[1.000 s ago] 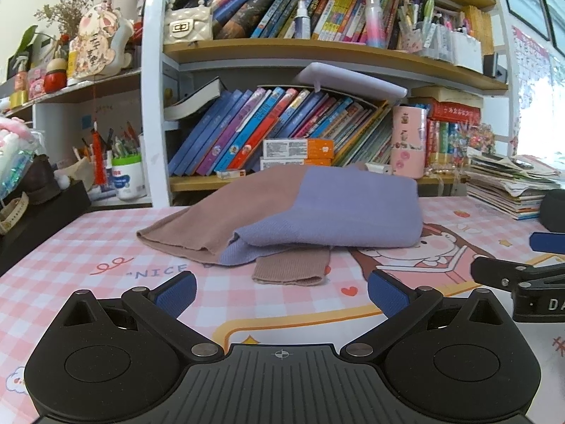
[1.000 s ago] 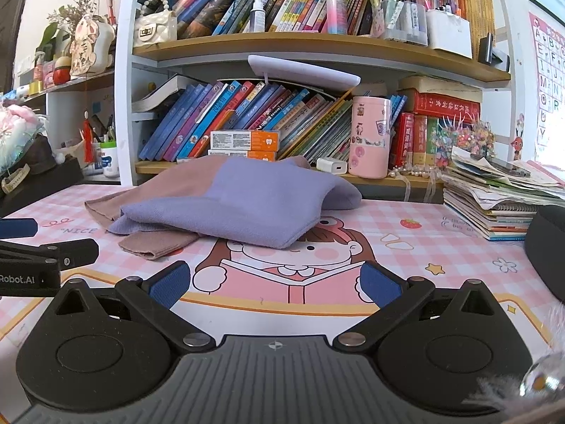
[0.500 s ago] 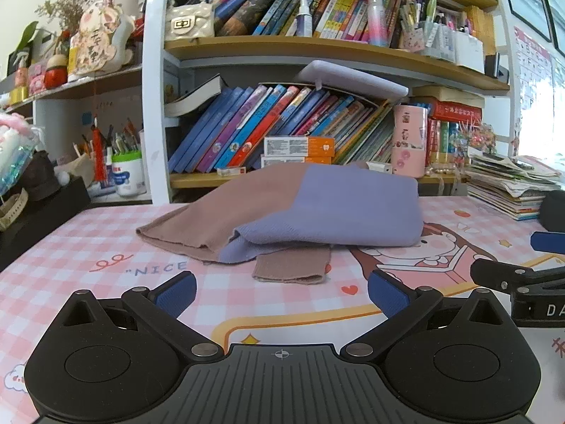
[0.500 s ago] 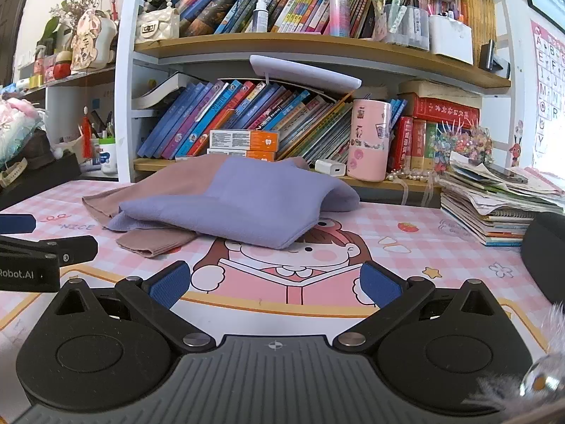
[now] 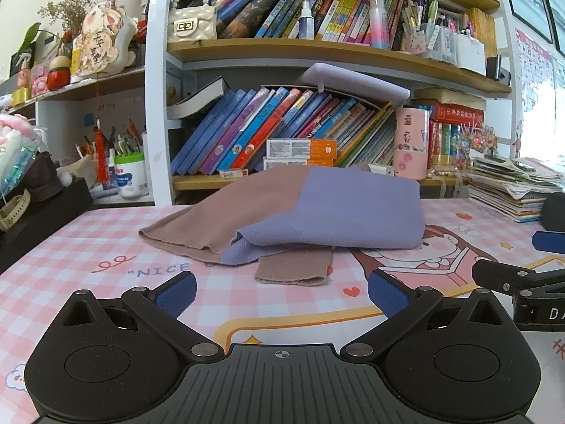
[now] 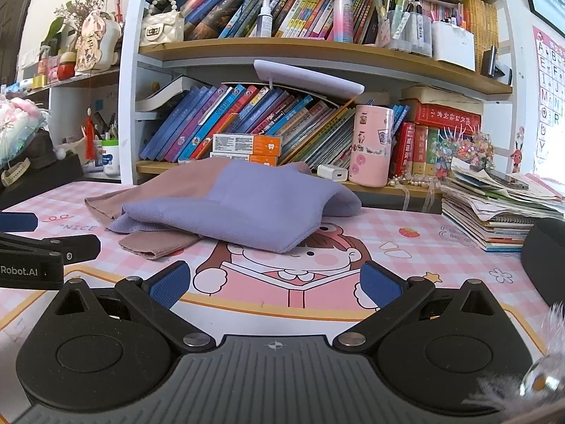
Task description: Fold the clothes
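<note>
One folded sweater (image 5: pixel 328 208) at 12 o'clock on mat (image 5: pixel 88 247) — white cup (image 5: pixel 130 176) holds pens. Left gripper (image 5: pixel 280 288) and right gripper (image 6: pixel 275 281) — both released, empty.

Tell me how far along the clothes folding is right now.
Partly done, it seems: the purple and brown garment lies doubled over on the pink desk mat, but a brown cuff sticks out underneath and the brown layer spreads loosely. Nothing is in hand: the left gripper and right gripper are open, short of the cloth. Tucking and squaring look left.
</note>
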